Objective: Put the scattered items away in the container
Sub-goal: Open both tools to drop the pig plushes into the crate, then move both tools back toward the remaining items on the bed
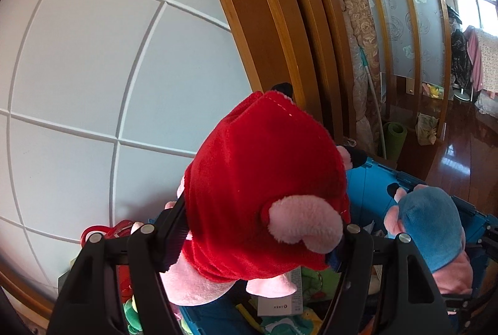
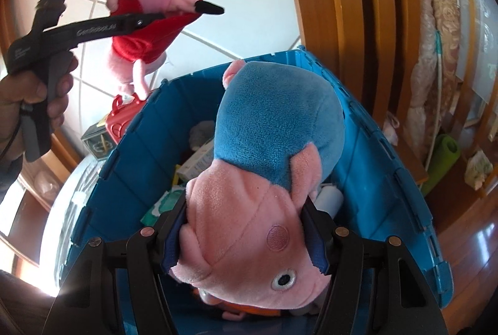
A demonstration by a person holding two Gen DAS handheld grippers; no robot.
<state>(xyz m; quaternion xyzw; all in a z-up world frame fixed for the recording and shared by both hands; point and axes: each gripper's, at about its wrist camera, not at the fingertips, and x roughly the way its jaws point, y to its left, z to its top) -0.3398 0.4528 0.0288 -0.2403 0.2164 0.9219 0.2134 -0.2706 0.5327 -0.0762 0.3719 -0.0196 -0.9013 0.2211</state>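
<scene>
1. Two plush pigs are being carried to the blue crate [image 2: 401, 179] at once: this is the depositing step.
2. The right gripper [image 2: 246, 238] is clamping the blue-dressed pig [image 2: 274, 132] by the head, directly over the crate's open mouth.
3. The left gripper [image 1: 264, 238] is pinching the red-dressed pig [image 1: 264, 154] by its body; in the right wrist view it is hanging at 10 o'clock, just outside the crate's far rim.
4. Judgement: the right gripper needs only to lower and release; the left needs to travel inward over the rim first.
5. The crate is already holding cartons [image 2: 199, 160] and soft items; a red case [image 2: 119, 120] is sitting beside it at 9 o'clock.
6. Surroundings: white panelled wall [image 1: 93, 70], wooden door frame [image 1: 280, 23], glossy wooden floor [image 1: 451, 160], rolled rug [image 1: 358, 33]. No worktop is showing.
</scene>
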